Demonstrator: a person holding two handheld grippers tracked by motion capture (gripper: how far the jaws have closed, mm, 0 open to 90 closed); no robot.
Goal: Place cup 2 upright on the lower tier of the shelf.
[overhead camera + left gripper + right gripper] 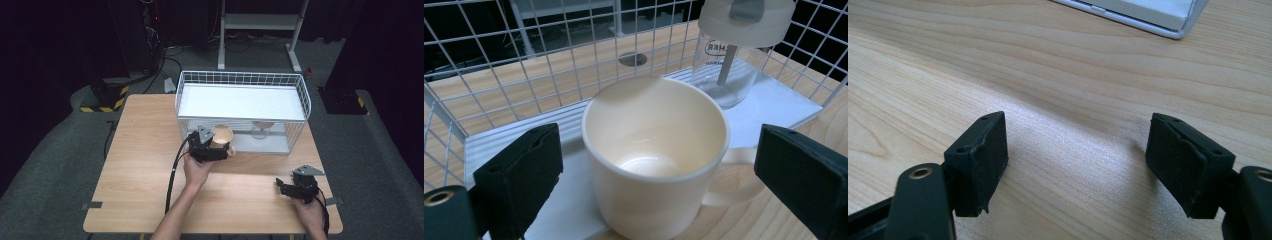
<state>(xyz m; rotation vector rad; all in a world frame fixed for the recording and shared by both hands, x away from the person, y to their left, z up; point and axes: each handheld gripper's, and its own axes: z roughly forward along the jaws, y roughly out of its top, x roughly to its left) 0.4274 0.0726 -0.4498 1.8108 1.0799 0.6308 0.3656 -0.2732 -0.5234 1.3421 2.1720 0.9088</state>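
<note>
Left gripper (659, 165) agape around cream mug (656, 155)

The left tongs (659, 175), jaws spread wide, flank a cream mug (656, 155) before a wire basket (524, 55).

Floor (45, 150): grey carpet — dim surroundings.
Table (145, 165): light wood.
Stand (260, 22): white frame, behind the table.
Block (105, 95): yellow-black striped — floor, left.
Cables (170, 55): black.

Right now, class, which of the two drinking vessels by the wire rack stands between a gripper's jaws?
The cream mug, between the open left gripper. The clear lidded bottle stands farther back inside the wire rack.
</note>
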